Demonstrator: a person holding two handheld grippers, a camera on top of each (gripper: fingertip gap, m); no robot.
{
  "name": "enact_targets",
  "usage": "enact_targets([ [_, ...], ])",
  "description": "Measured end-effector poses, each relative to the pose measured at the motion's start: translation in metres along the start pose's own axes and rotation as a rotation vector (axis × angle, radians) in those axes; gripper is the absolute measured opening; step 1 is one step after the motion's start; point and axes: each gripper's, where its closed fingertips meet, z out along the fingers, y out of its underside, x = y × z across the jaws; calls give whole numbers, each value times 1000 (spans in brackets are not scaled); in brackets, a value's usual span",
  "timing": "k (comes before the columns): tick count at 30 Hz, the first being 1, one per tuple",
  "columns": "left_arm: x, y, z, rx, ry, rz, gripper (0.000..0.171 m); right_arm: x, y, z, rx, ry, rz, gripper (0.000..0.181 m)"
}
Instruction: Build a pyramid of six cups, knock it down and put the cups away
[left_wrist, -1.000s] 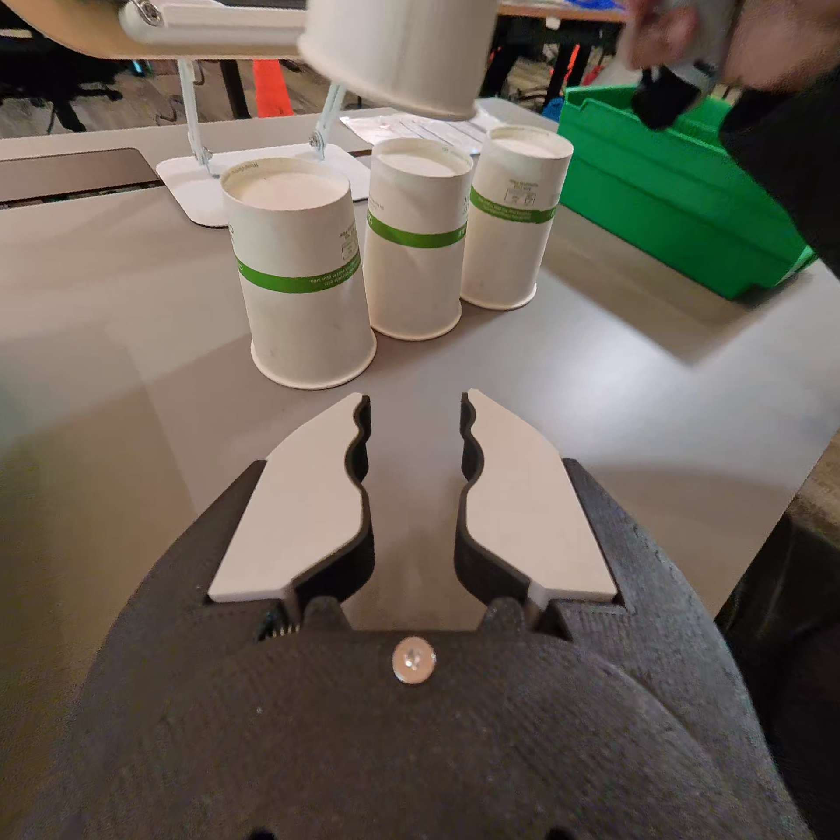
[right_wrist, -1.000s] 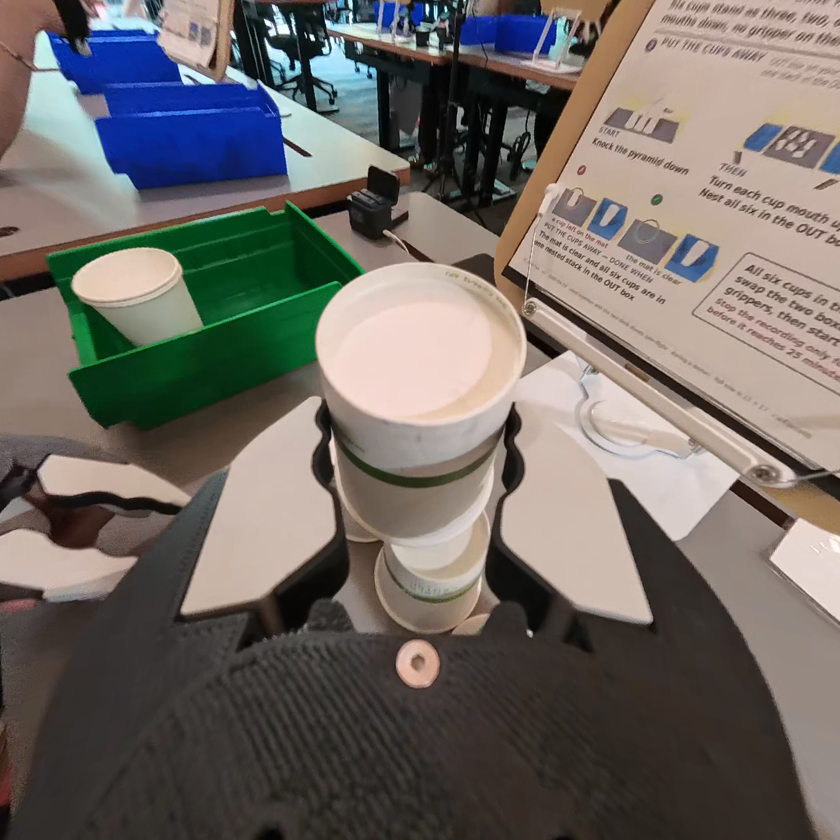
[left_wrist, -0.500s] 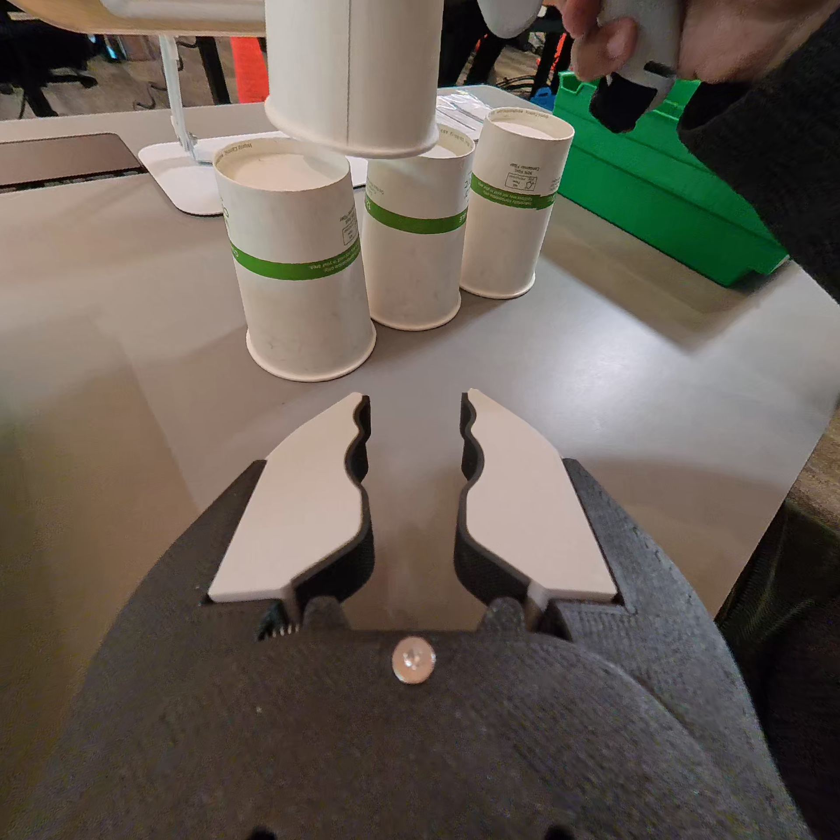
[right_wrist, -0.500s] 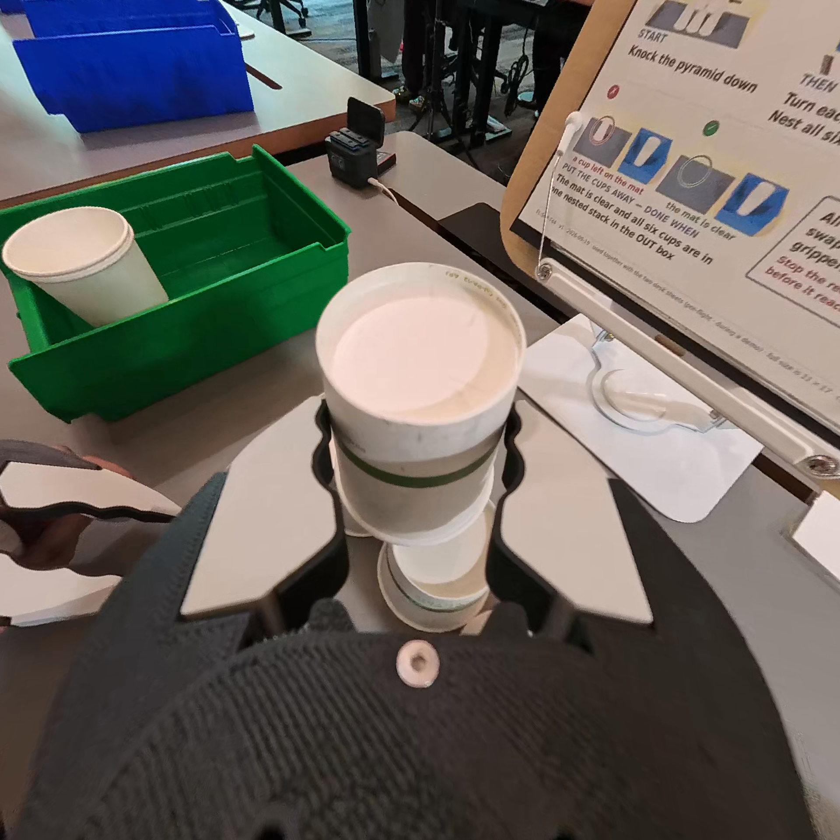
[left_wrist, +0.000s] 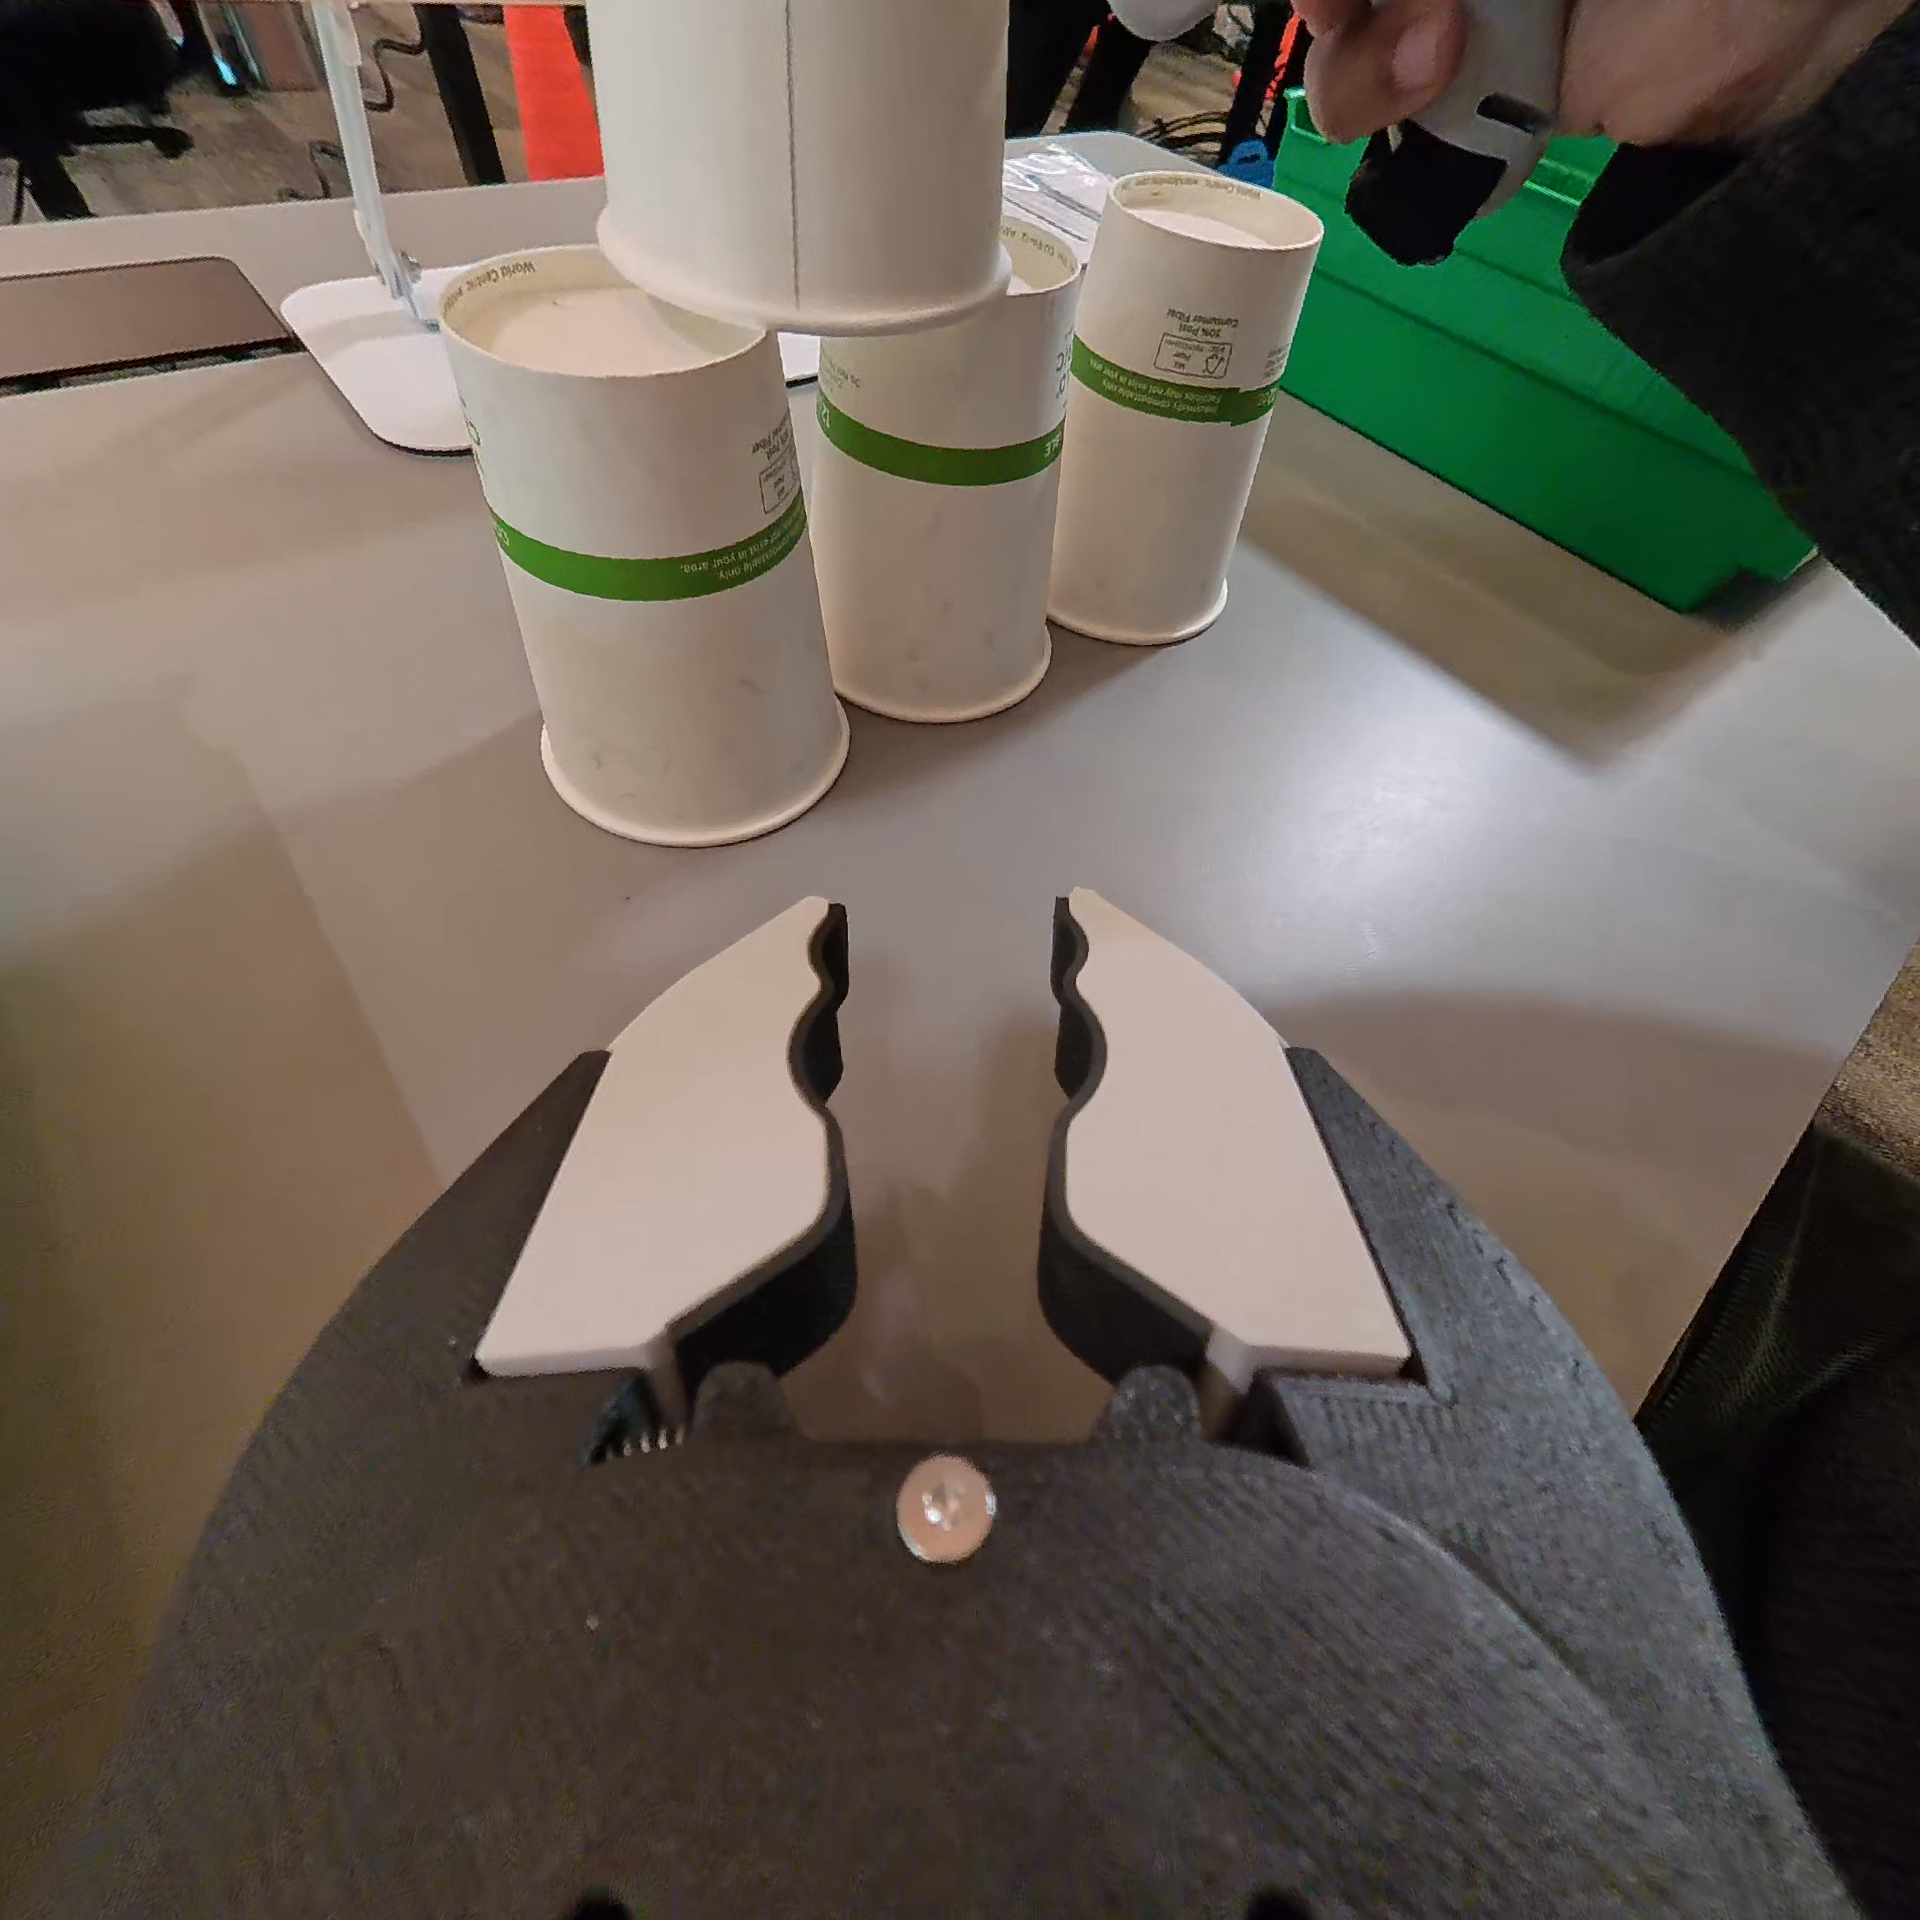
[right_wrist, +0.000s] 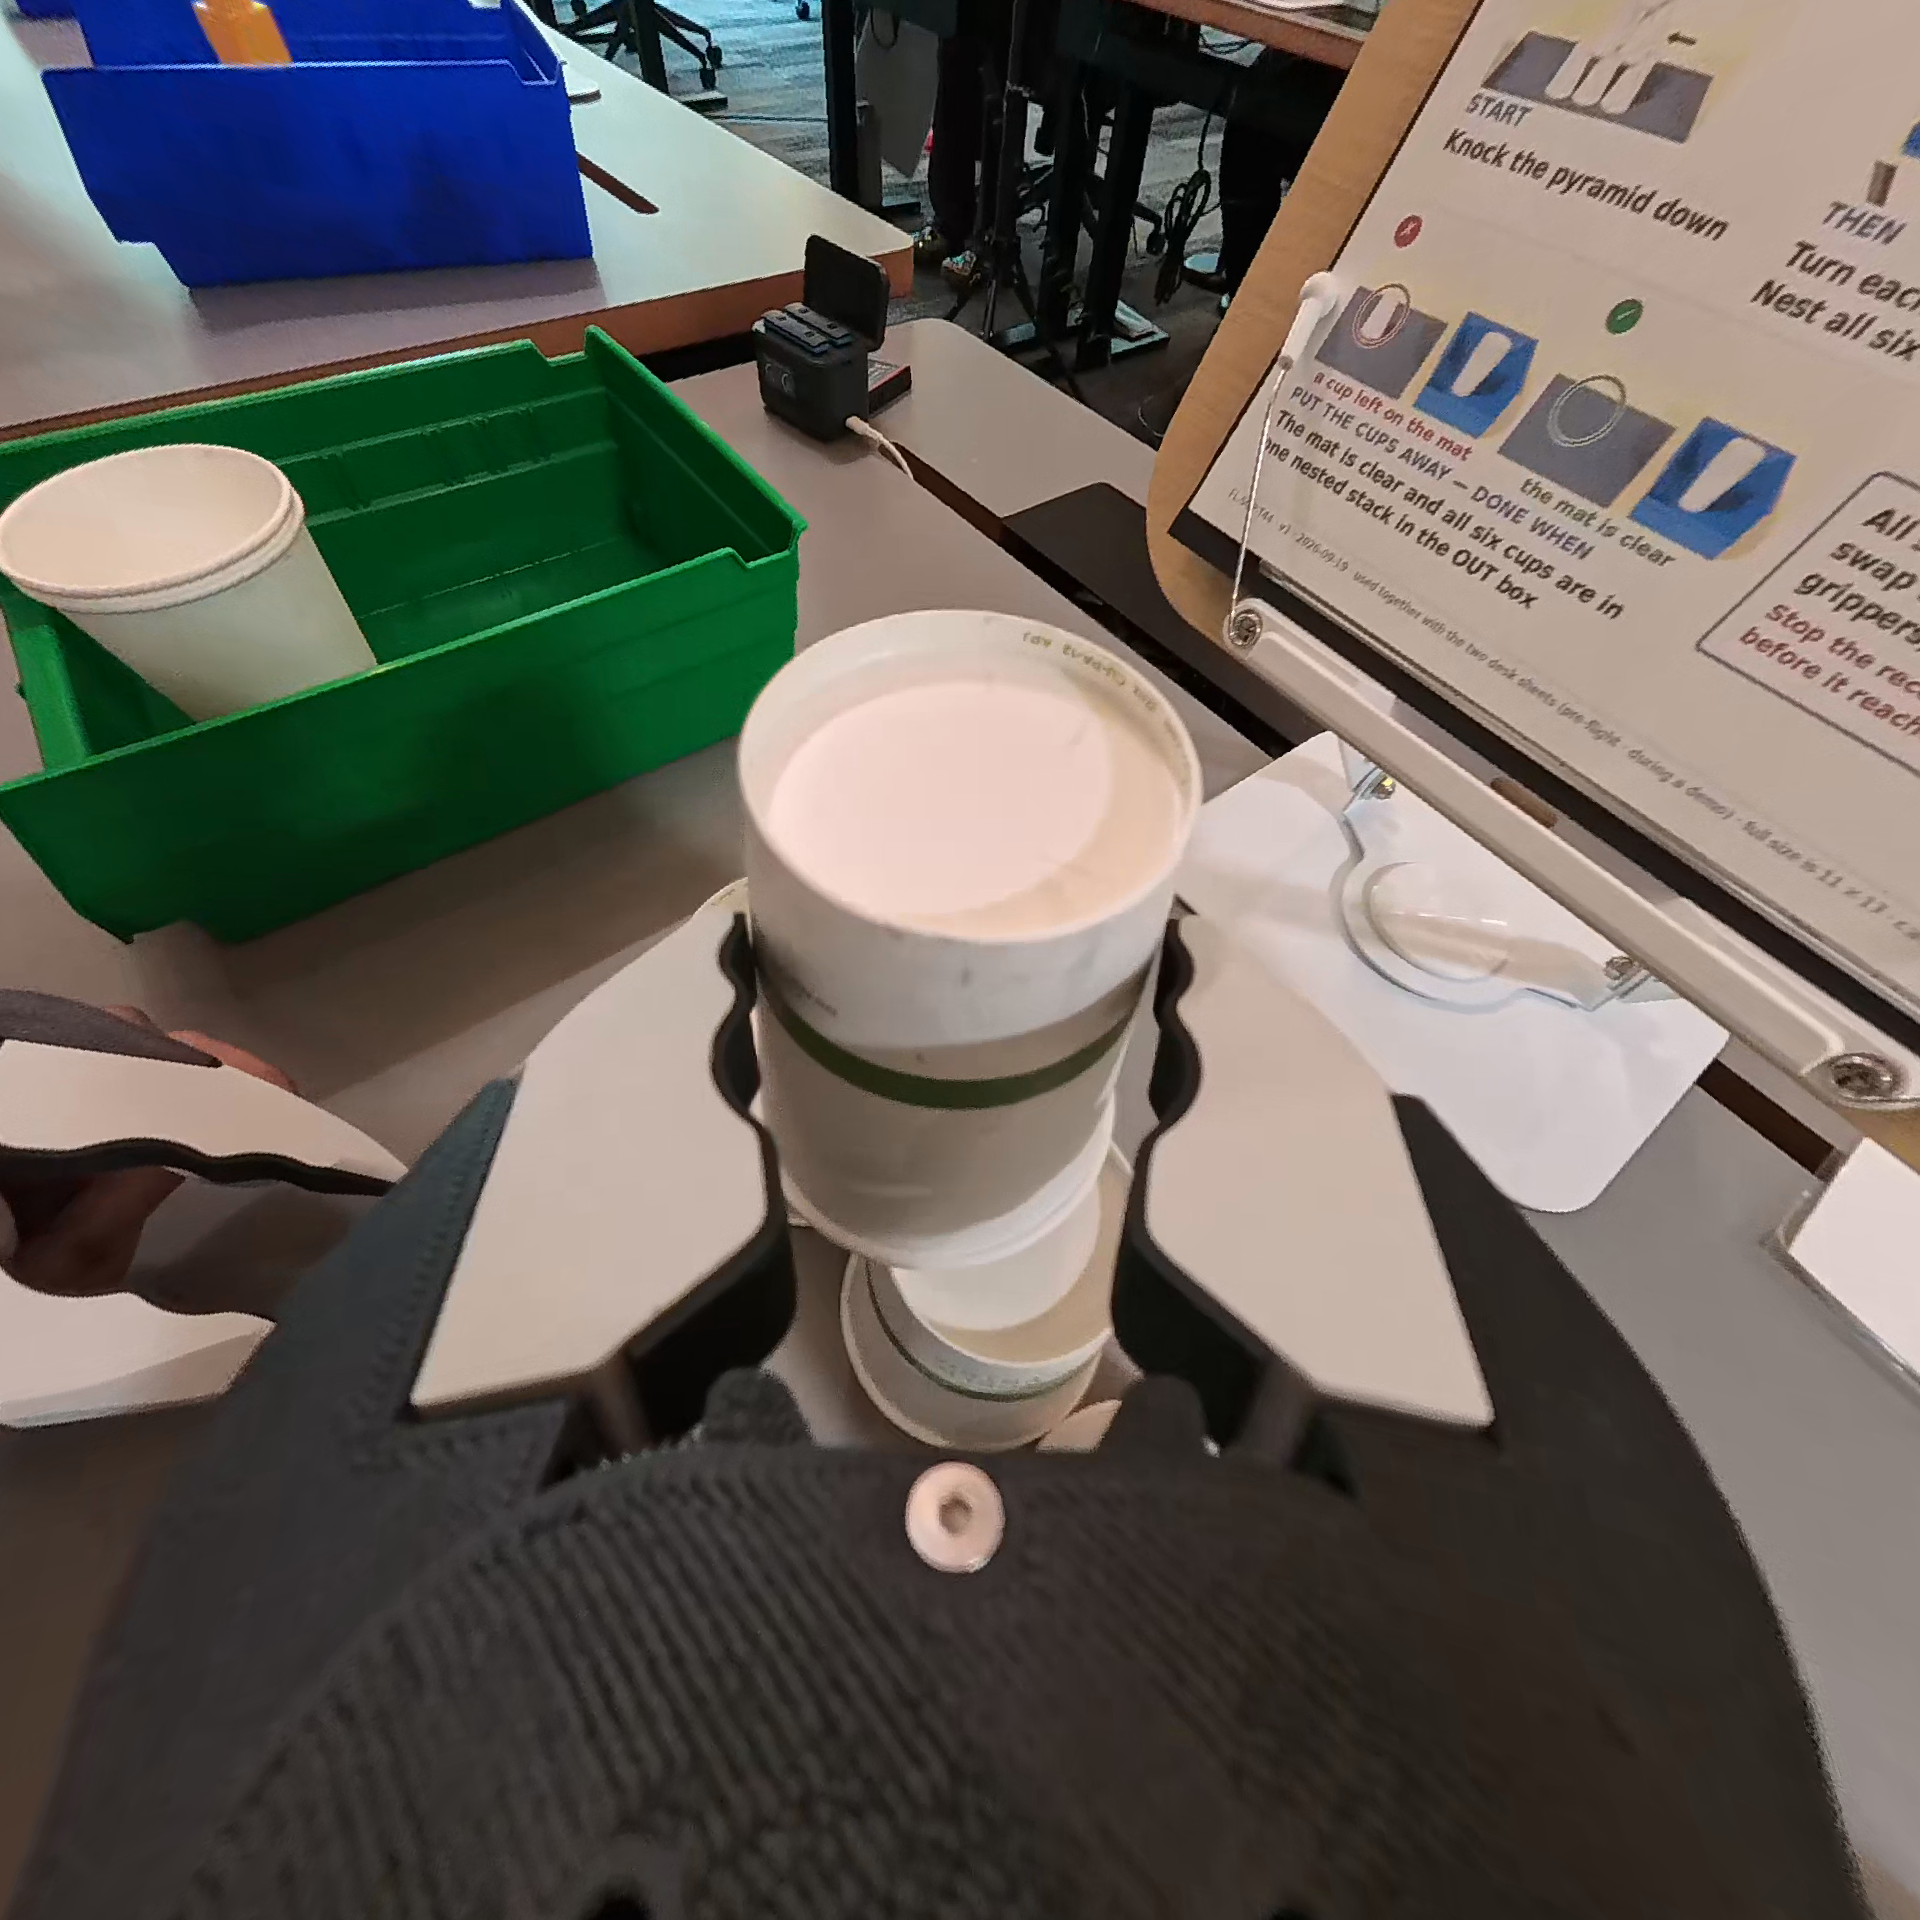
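Right gripper (right_wrist: 951, 1049) is pinching an upturned paper cup (right_wrist: 961, 883) over three cups (left_wrist: 935, 499).
Left gripper (left_wrist: 948, 997) is idling, jaws spread; an off-centre rim could be tipping the row.

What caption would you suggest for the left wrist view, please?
Open left gripper faces three upturned paper cups on the table; a fourth cup is held just above them.
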Motion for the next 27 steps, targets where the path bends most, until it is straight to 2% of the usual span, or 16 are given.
enact_targets([
  [11, -2, 1, 0, -7, -4, -4, 39, 2, -1, -2, 2, 19, -18, 85],
  [16, -4, 2, 0, -8, -13, -10, 39, 0, -6, -25, 48, 19, -13, 86],
  [21, -5, 2, 1, -11, -11, -12, 39, -29, -3, -61, 136, -28, -7, 82],
  [27, -5, -2, -2, 14, -25, -1, 39, -82, 44, -83, 172, -145, 5, 77],
])
